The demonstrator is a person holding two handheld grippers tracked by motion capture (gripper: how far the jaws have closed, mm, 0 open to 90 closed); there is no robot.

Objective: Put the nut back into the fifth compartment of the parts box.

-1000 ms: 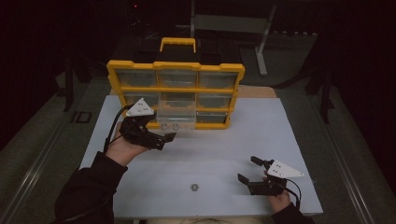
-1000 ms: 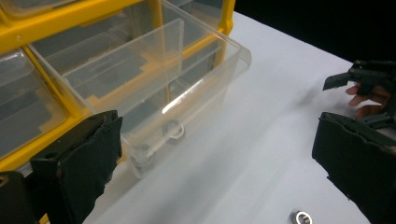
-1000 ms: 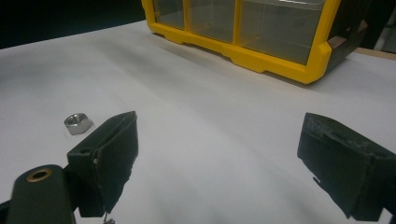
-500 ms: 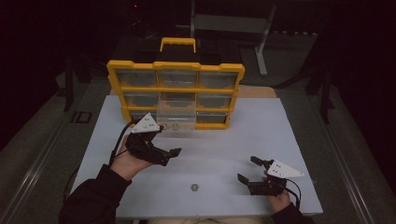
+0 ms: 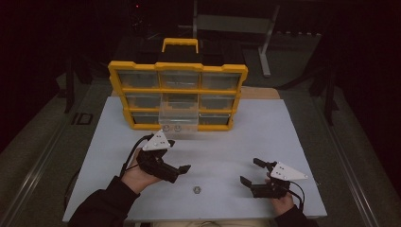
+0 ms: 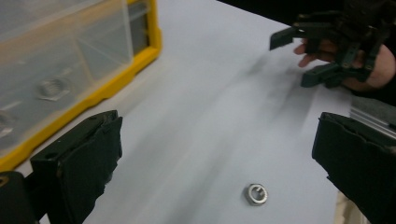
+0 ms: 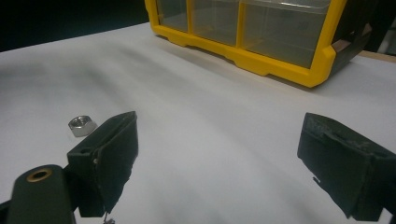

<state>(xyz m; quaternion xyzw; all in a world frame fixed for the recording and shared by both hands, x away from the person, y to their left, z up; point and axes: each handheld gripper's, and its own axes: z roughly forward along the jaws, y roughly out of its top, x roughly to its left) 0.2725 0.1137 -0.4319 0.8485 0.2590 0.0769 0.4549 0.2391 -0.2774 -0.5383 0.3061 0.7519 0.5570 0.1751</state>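
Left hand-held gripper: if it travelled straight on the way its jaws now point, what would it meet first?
Probably the hex nut on the white table, lying ahead between the open jaws of the left hand-held gripper; depth is uncertain.

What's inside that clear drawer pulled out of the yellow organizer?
Inside the pulled-out clear drawer of the yellow organizer, two small metal nuts lie near its front. The left gripper view also shows a nut through the wall. The drawer's back part is too dim to judge.
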